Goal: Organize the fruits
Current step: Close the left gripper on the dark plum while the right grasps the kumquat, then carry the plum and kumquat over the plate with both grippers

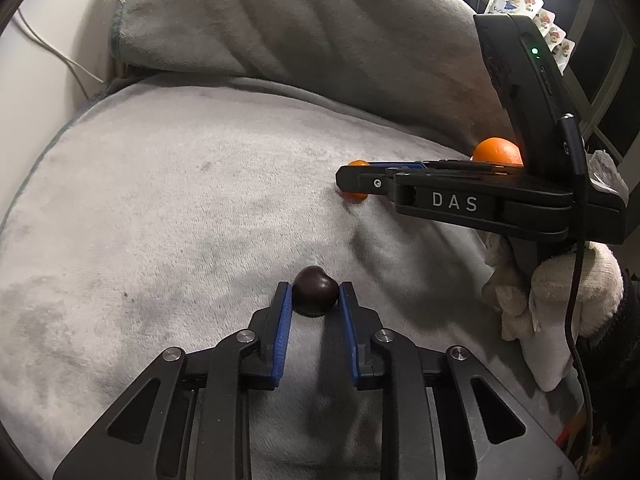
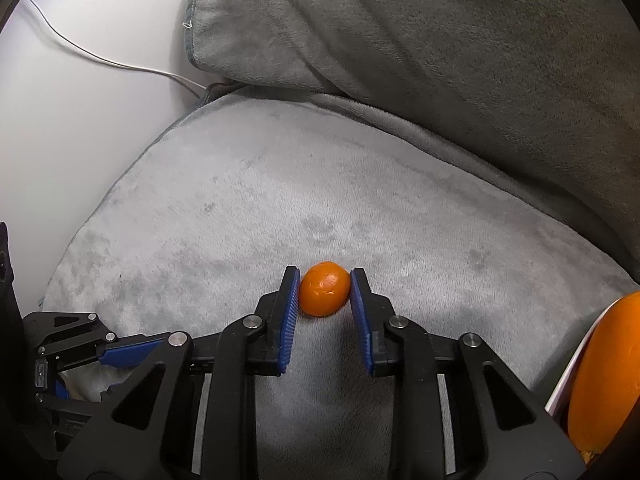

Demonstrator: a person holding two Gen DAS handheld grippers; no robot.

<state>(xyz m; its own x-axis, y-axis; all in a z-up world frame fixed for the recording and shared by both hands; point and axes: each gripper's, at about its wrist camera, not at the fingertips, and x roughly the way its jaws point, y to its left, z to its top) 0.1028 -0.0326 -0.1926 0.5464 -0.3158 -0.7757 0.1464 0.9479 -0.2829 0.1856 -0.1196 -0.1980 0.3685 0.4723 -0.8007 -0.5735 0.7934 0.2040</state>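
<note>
Both grabs are on: left gripper [image 1: 315, 294] pinches the dark round plum [image 1: 315, 291], right gripper [image 2: 325, 289] clamps the small orange mandarin [image 2: 324, 288], both on the grey plush cushion [image 2: 240, 208]. Next, probably, lift together.

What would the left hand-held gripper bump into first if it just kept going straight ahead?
The dark round fruit, already sitting between the left hand-held gripper and its blue pads. Whether the pads are pressing it is unclear. Beyond it lies only grey cushion.
</note>
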